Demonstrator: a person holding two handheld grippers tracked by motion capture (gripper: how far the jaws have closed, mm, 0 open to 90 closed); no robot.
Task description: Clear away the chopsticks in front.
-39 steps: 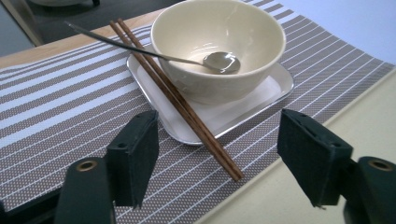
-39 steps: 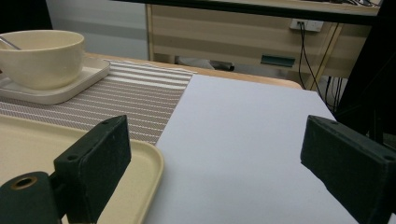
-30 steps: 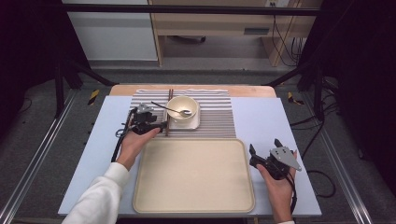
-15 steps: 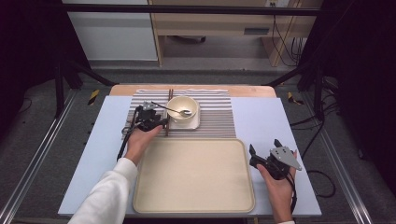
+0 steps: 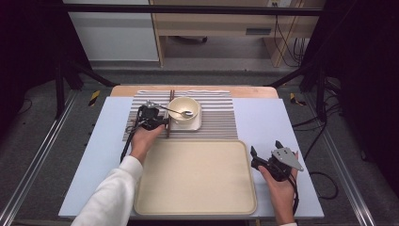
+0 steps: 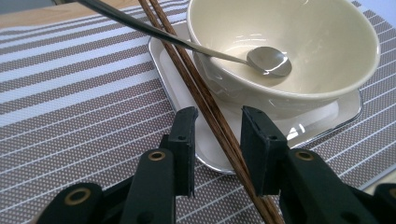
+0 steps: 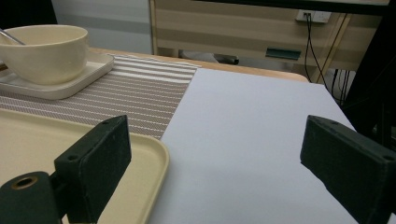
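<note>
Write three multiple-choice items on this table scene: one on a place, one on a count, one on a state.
1. Where do the chopsticks lie?
A. On the tray
B. Beside the bowl, across the edge of the square plate
C. Inside the bowl

2. How many spoons rest in the bowl?
A. None
B. One
C. Three

3. How do the left gripper jaws stand?
A. Astride the chopsticks, gaps visible on both sides
C. Shut on the spoon
B. Clamped on the bowl's rim

Key: 1 B, the chopsticks run along the bowl's side over the square plate. 2 B, a single spoon lies in the bowl. 3 A, the jaws have just been closing with the chopsticks between them, not yet pressed. The tray is bare.
</note>
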